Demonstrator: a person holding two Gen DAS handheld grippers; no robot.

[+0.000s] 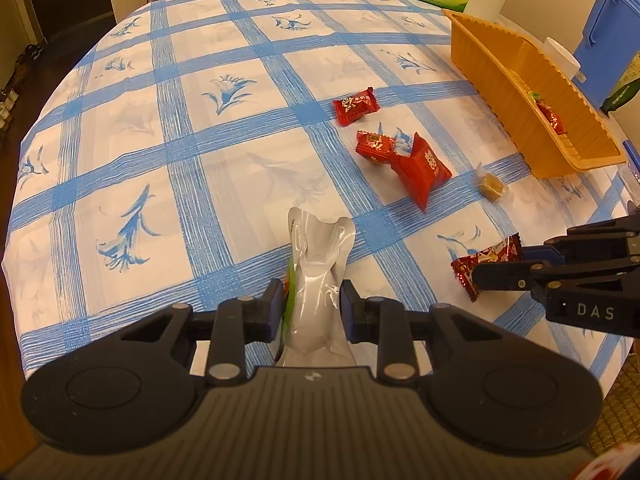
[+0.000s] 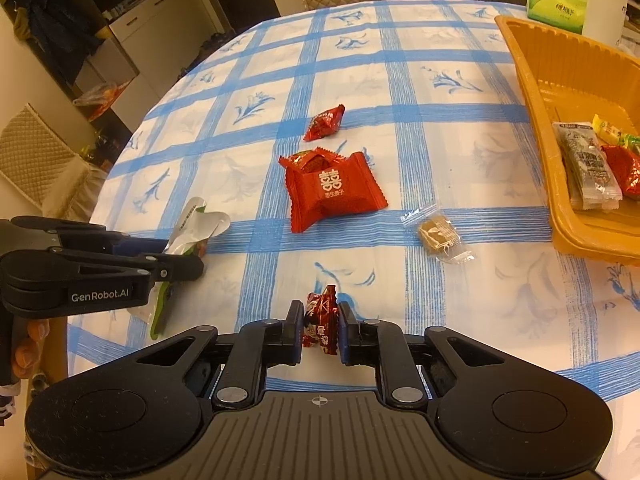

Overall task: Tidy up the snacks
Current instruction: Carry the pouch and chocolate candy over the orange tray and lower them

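Left gripper (image 1: 309,308): jaws clamped on a silver-white foil packet (image 1: 320,276) with a green edge, crumpled, its free end rising toward 12 o'clock above the blue-checked tablecloth (image 1: 160,160); the tool tilts steeply downward. Right gripper (image 2: 321,322): jaws closed on a small dark-red candy (image 2: 320,320) with white print, wrapper ends twisted, held just above the cloth, tool likewise angled down. In the left wrist view the right gripper enters from 3 o'clock, lettered "DAS"; in the right wrist view the left gripper enters from 9 o'clock, lettered "GenRobot.AI", fingertips of the person's hand (image 2: 30,344) showing beneath it. Loose items on the cloth, right wrist view: large red pouch (image 2: 334,192) with a white double-happiness character and smaller white characters below, at 12 o'clock of the held candy; a small red candy (image 2: 306,160) touching its far edge; another red candy (image 2: 324,122) further toward 12; a brown sweet in clear wrap (image 2: 438,236) at 2 o'clock. Orange tray (image 2: 532,92) at 2 o'clock, holding a grey printed packet (image 2: 588,168), a red sweet (image 2: 624,172) and a yellow-green packet (image 2: 612,132). Green tissue pack (image 2: 554,0) beyond the tray.
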